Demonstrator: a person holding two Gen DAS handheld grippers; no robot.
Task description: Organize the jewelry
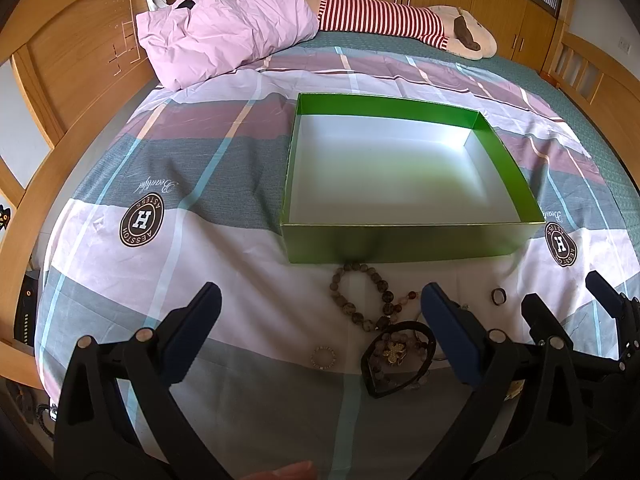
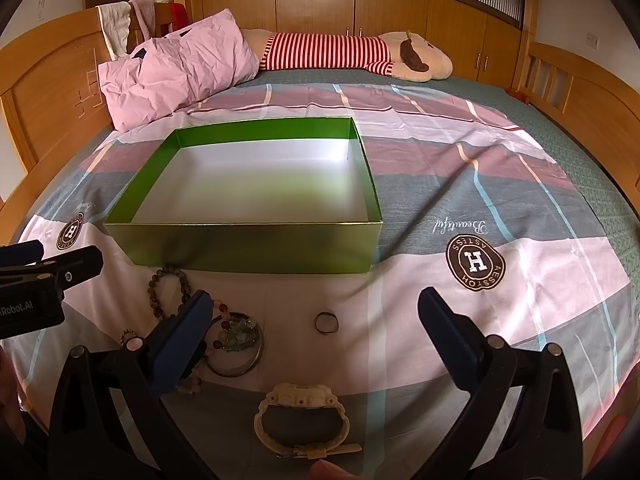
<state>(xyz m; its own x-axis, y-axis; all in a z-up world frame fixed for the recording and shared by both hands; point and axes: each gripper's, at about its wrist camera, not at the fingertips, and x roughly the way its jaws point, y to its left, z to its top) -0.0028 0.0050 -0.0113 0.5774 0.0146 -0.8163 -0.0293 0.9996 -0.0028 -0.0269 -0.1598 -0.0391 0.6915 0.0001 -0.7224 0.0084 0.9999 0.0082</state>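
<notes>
An empty green box with a white inside stands on the bed; it also shows in the right wrist view. In front of it lie a brown bead bracelet, a black heart-shaped piece with beads and a gold charm, a small sparkly ring and a dark ring. The right wrist view also shows a metal bangle with green stones, the dark ring and a cream watch. My left gripper is open above the jewelry. My right gripper is open over the dark ring.
A plaid sheet covers the bed. A pink pillow and a striped plush toy lie at the far end. A wooden headboard is on the left and wooden cabinets stand behind.
</notes>
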